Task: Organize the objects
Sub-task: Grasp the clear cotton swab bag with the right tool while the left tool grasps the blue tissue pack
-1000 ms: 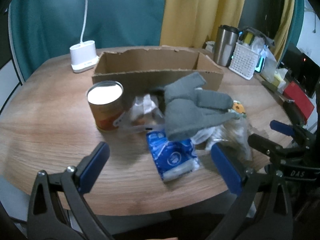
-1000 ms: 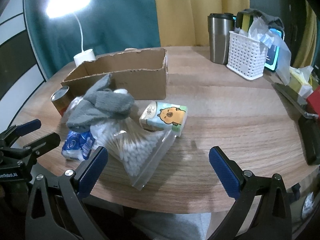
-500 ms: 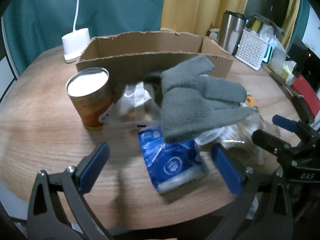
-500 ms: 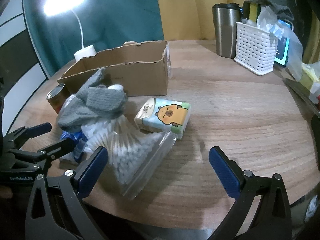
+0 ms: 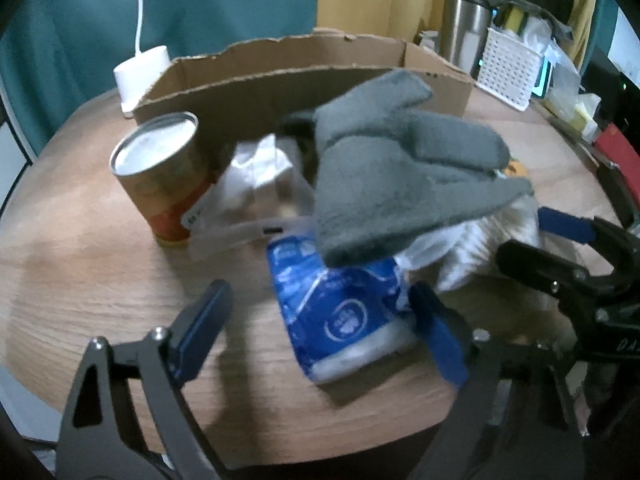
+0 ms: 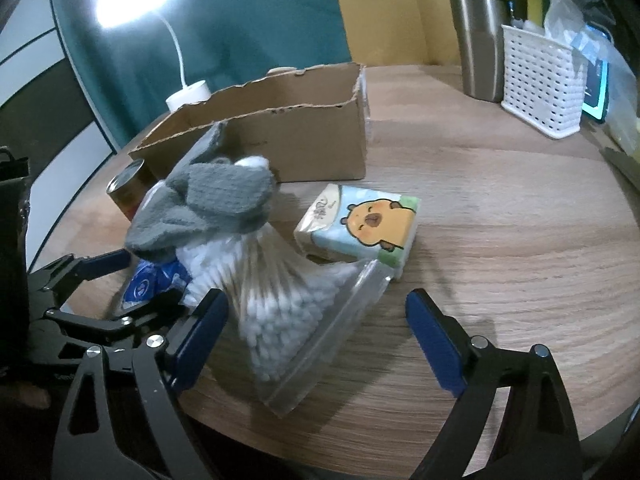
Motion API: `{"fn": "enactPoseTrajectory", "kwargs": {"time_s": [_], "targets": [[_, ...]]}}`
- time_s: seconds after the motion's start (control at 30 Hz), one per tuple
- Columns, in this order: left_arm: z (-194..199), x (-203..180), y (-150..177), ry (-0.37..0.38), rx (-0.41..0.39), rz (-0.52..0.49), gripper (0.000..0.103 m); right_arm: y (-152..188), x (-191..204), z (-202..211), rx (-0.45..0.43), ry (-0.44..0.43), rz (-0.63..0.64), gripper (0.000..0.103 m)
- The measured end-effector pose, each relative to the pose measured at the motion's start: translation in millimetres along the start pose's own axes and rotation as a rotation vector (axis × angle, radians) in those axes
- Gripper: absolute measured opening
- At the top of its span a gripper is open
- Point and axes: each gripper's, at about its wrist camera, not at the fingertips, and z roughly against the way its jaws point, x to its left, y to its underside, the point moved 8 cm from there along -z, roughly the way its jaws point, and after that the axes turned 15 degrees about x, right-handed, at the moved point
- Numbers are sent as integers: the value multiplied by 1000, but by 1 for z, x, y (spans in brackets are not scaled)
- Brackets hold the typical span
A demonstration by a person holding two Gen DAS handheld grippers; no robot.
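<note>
A pile lies in front of an open cardboard box point(image 5: 280, 80) on the round wooden table. A grey glove point(image 5: 400, 184) drapes over a blue packet point(image 5: 340, 312), a clear bag of cotton swabs point(image 6: 280, 312) and another clear bag point(image 5: 260, 184). A tin can point(image 5: 164, 176) stands at the left, and a tissue pack with a cartoon animal point(image 6: 360, 228) lies to the right. My left gripper point(image 5: 320, 320) is closing around the blue packet, pads apart from it. My right gripper point(image 6: 318, 324) is closing around the swab bag without pressing on it.
A white lamp base point(image 5: 140, 76) stands behind the box. A steel tumbler point(image 6: 480, 44) and a white basket point(image 6: 540, 80) stand at the back right. The table's front edge point(image 6: 440, 448) runs just under both grippers, which sit close side by side.
Both grippers have dropped and come closer to the pile. Each pair of jaws stands a little narrower than before. The pile itself has not moved.
</note>
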Motion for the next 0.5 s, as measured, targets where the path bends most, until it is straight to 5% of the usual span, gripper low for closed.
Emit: {"fn": "enactPoseTrajectory", "kwargs": {"time_s": [0.2,0.27,0.5], "targets": [[5,-8,1,15,-15,-33,67,2,10,0,0,-22,30,75],[7,-10,2,23,-17,-38,65,2,14,-1,1,-40,39,61],[12,-12,6,69,-22,-42,61,4,20,3,-5,-83,47,49]]}}
